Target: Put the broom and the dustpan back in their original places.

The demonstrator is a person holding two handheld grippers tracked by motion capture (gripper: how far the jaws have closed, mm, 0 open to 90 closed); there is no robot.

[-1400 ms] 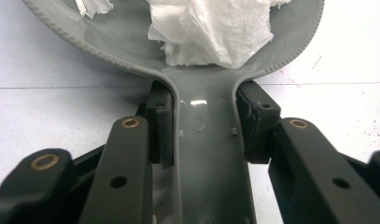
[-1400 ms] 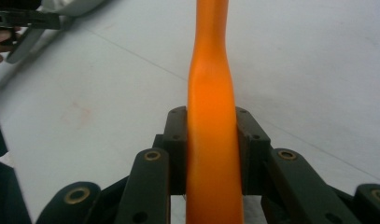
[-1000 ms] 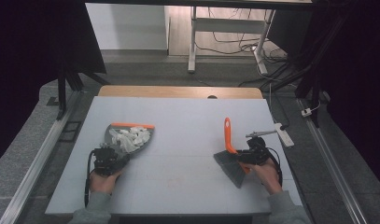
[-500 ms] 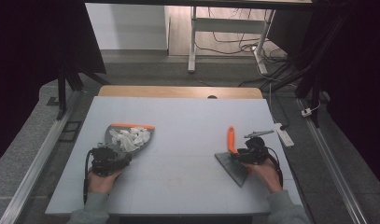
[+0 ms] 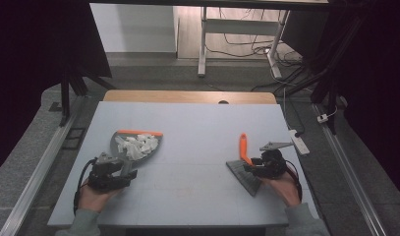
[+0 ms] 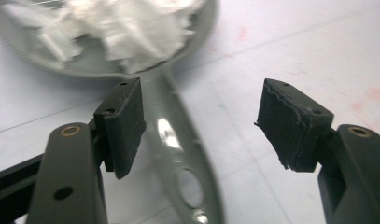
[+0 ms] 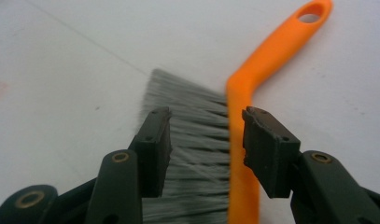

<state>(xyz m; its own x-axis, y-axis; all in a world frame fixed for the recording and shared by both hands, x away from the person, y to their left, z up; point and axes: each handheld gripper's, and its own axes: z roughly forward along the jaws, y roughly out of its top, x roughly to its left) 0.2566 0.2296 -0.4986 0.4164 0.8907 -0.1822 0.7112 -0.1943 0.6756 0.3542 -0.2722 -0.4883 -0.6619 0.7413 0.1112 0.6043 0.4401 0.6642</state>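
**A:** So both tools just got let go, right? The left gripper (image 5: pixel 123 169) had its jaws pinched on the dustpan (image 5: pixel 136 145) handle a second ago. They've just sprung apart and then eased back in a bit, so now they're sitting about halfway, with the grey handle (image 6: pixel 171 135) lying between them, close by the left pad (image 6: pixel 124 126) as that gripper's camera sees it and not pressed by either one.

**B:** Yep, and it looks to me like that hand has pulled back and up off the handle a little. The pan is just ahead of that gripper, flat on the counter (image 5: pixel 197 128), and the white scraps (image 5: pixel 137 144) are heaped inside it.

**A:** Same deal on the other side? The right gripper (image 5: pixel 250 165) was clamped on the brush (image 5: pixel 244 162) before.

**B:** It's just been opening, and now it's as wide as it goes. In the right gripper view the orange handle (image 7: pixel 271 56) runs up alongside the right pad (image 7: pixel 262 149), with the grey bristles (image 7: pixel 187 130) in the gap, and nothing is squeezing. The brush lies flat on the counter, right under that gripper's tips.

**A:** So the sweeping's done?

**B:** My guess, yeah. The scraps are in the pan and both tools are parked. All that's left is backing the hands away without nudging either one.
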